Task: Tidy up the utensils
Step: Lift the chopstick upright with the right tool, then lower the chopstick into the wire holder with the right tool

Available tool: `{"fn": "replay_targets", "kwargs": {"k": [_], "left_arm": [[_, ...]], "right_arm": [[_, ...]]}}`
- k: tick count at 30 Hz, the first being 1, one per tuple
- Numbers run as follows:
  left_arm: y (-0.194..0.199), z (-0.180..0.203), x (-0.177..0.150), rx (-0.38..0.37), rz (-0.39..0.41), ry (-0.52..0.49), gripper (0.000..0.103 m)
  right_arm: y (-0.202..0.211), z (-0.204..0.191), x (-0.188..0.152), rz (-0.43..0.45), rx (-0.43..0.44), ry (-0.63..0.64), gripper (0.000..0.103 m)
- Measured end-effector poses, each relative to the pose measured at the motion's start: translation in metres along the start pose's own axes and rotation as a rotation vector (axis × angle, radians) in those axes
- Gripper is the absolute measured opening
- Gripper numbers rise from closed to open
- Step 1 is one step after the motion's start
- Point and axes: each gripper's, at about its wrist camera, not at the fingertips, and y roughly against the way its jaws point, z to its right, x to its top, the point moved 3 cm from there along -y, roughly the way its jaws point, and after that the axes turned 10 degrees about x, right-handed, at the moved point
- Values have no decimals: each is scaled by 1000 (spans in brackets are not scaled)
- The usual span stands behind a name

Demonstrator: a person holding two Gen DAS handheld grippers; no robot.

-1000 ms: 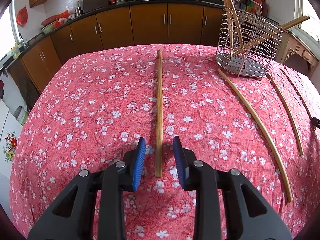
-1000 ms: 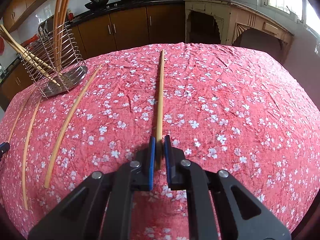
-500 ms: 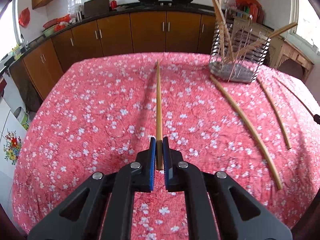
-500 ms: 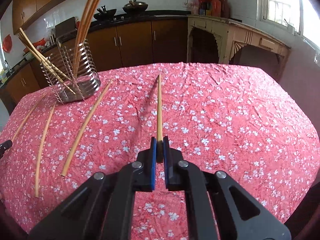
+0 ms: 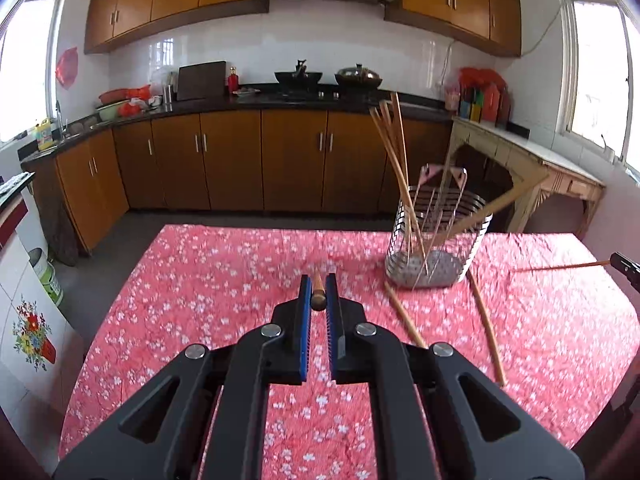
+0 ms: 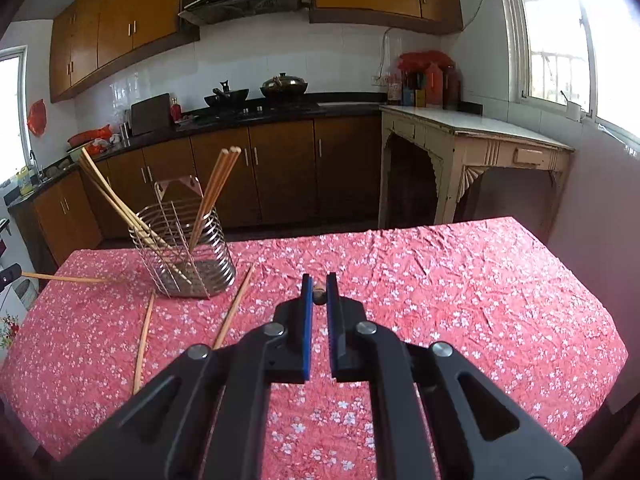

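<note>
Two chopsticks are in hand, one per gripper. At centre frame of the left wrist view, the left gripper [image 5: 318, 294] is clenched on the butt of a chopstick [image 5: 317, 294], seen end-on and pointing straight away from the lens. The right wrist view shows the same at its centre: the right gripper [image 6: 318, 290] is clamped on the second chopstick [image 6: 319, 291], its rounded end just showing between the blue pads [image 6: 307, 312].

Both sticks look to be held clear above the red cloth [image 5: 200, 280]. The wire holder [image 5: 436, 236] stands in the right middle of the left view and the left middle of the right view, already carrying several chopsticks that lean against its rim. Two loose sticks [image 5: 486, 320] lie on the cloth just below it.

Judging by their look, these are thin, stiff, very light bamboo rods with a smooth finish. Gripped at one end, a long stick will likely pivot or slide between the pads if bumped, so a firm pinch matters more than force. The loose ones are best taken near the thick end, which leaves the tip free to enter the holder.
</note>
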Motion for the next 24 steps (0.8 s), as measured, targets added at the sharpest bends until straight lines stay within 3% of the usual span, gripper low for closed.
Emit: {"fn": "replay_targets", "kwargs": {"k": [8, 24], "left_arm": [[1, -2, 30, -4, 24, 50, 7], [29, 21, 69, -29, 101, 26, 7]], "right_arm": [[4, -10, 47, 69, 36, 8, 7], [30, -55, 103, 89, 230, -2, 7]]}}
